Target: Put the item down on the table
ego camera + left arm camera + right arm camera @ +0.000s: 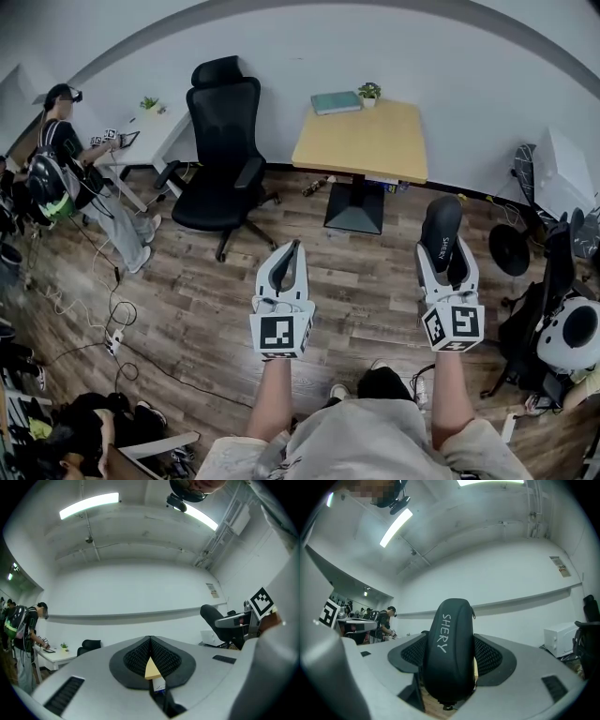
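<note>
Your right tongs point(446, 272) clamped the black case point(441, 225) upright, apparently bound for the table point(361, 141) ahead; left tongs point(289, 248) were closed, empty.

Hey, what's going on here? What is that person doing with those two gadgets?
A person holds a gripper in each hand. The right tongs are clamped on a black zip case marked SHERY, held up in the air. The left tongs are shut and empty. A yellow table stands ahead, bearing a book and a small plant; the case is not yet on it.
</note>
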{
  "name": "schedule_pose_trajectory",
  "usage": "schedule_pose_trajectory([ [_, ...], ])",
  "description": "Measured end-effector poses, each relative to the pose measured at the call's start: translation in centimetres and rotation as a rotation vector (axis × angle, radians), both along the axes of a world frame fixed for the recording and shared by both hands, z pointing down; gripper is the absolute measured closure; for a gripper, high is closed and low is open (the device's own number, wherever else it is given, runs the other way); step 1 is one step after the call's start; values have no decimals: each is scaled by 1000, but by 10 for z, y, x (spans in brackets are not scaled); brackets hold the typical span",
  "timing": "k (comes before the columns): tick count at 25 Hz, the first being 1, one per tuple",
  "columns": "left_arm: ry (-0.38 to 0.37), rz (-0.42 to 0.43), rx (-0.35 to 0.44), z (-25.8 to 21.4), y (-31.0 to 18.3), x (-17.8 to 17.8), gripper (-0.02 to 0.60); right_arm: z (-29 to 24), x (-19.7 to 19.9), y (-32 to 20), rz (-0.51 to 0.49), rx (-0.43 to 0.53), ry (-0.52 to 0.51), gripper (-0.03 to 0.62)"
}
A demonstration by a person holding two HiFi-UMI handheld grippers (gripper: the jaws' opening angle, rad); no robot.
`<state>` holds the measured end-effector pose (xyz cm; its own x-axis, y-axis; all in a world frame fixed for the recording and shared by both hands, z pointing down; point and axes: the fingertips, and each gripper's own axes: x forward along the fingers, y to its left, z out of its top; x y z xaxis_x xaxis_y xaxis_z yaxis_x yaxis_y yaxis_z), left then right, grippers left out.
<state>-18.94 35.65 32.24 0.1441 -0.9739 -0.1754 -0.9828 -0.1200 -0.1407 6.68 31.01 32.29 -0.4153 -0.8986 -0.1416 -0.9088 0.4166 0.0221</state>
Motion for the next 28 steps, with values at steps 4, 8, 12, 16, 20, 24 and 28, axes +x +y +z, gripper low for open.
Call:
schedule_pose_trajectory([
  [4,1,-7,-12,5,-20,-6,575,6,-3,-22,-5,-9,-8,269],
  [8,-10,-16,-23,7,-51,-6,575,10,-4,-56,-11,-18,-19,269],
  [12,-22,-10,-30,6,-95,5,575,9,6,-97,-7,-19,-26,269],
  [16,-21,5,-34,2,-145,25,575,9,26,-144,4,-34,-35,269],
  [20,-36,32,-38,-4,-193,53,575,9,52,-187,13,-42,-40,269],
  [24,-51,53,-40,-8,-239,80,575,10,79,-228,28,-49,-49,269],
  [28,-47,72,-40,-12,-284,104,575,10,103,-267,38,-57,-53,269],
])
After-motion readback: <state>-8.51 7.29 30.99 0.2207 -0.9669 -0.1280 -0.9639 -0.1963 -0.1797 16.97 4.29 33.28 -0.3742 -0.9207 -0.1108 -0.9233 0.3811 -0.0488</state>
